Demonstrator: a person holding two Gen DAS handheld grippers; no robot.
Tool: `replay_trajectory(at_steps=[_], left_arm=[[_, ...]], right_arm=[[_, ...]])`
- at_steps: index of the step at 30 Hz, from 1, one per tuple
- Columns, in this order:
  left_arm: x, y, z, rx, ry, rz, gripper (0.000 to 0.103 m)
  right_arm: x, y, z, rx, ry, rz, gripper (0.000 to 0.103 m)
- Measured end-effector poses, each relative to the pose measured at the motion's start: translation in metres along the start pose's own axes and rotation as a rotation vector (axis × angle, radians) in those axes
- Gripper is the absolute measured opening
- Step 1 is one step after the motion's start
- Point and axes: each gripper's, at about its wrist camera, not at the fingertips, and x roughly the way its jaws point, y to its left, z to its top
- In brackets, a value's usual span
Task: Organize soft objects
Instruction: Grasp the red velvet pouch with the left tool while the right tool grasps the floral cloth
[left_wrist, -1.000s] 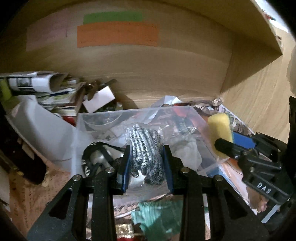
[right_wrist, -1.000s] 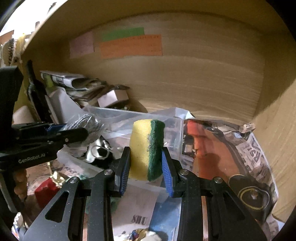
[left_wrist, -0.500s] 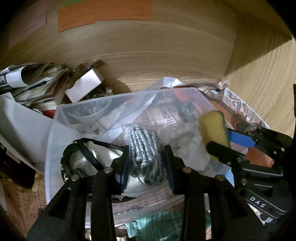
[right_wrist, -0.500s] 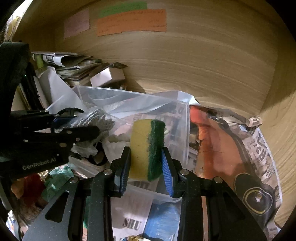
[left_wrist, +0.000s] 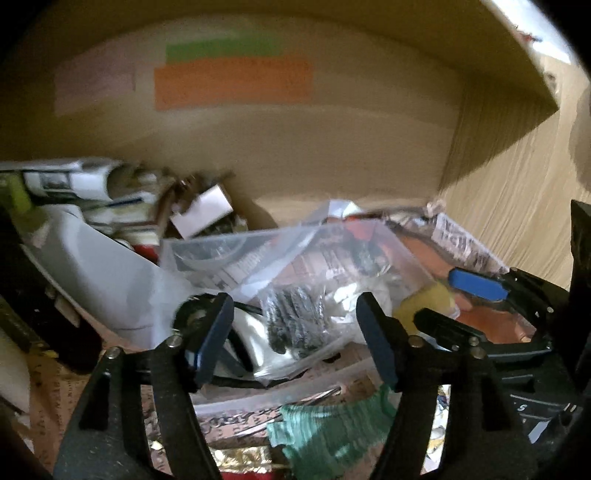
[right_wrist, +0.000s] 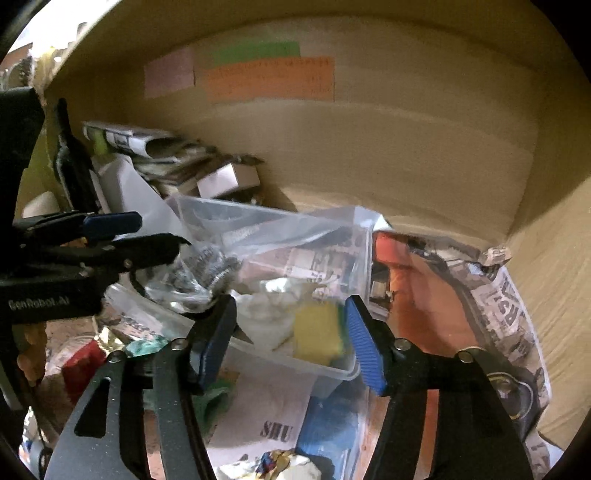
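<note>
My left claw (left_wrist: 295, 332) is opening off the bagged cord (left_wrist: 295, 321), which lies in the clear bin (right_wrist: 343, 373); my right claw (right_wrist: 291, 339) is opening off the sponge (right_wrist: 319, 338), also binned; green cloth (left_wrist: 332, 432) outside remains, I judge.

**Two wrist cameras, one cluttered shelf corner**

Each camera rides just behind its own gripper's fingers, tilted downward and close over the clear plastic bin (left_wrist: 258, 243). The left wrist view catches the right gripper (left_wrist: 458, 306) at its right edge; the right wrist view catches the left gripper (right_wrist: 147, 236) at its left edge. Both face the wooden back wall and share the orange label (left_wrist: 232, 83) in the upper frame, the bin and the yellow sponge (right_wrist: 317, 332).
</note>
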Motion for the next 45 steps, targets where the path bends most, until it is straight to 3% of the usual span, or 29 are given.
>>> replay_trajectory(at_steps=[1, 7, 13, 21, 29, 35, 37, 38, 40, 45], left_arm=[[-0.006, 0.001, 0.0, -0.001, -0.012, 0.002, 0.072], [-0.044, 0.008, -0.008, -0.009, -0.078, 0.025, 0.09], [-0.062, 0.015, -0.031, 0.002, -0.072, 0.058, 0.096], [-0.054, 0.028, -0.075, -0.024, 0.042, 0.085, 0.096], [-0.035, 0.04, -0.113, -0.096, 0.165, 0.062, 0.096], [-0.029, 0.037, -0.13, -0.101, 0.196, 0.049, 0.096], [-0.026, 0.036, -0.131, -0.105, 0.199, 0.042, 0.094], [-0.025, 0.037, -0.132, -0.11, 0.2, 0.038, 0.088], [-0.021, 0.038, -0.132, -0.109, 0.209, 0.034, 0.078], [-0.021, 0.043, -0.132, -0.126, 0.2, 0.015, 0.069]], right_arm=[[-0.008, 0.001, 0.001, -0.001, -0.021, -0.002, 0.07], [-0.039, 0.007, -0.002, -0.011, -0.091, -0.002, 0.081], [-0.055, 0.01, -0.019, -0.008, -0.101, -0.001, 0.083], [-0.047, 0.009, -0.052, 0.039, -0.012, 0.014, 0.083], [-0.037, 0.009, -0.087, 0.092, 0.084, 0.037, 0.083], [-0.029, 0.01, -0.101, 0.102, 0.134, 0.046, 0.083], [-0.026, 0.01, -0.104, 0.1, 0.145, 0.046, 0.083], [-0.025, 0.011, -0.105, 0.098, 0.15, 0.046, 0.083], [-0.023, 0.012, -0.107, 0.091, 0.154, 0.043, 0.076], [-0.022, 0.013, -0.108, 0.082, 0.159, 0.046, 0.062]])
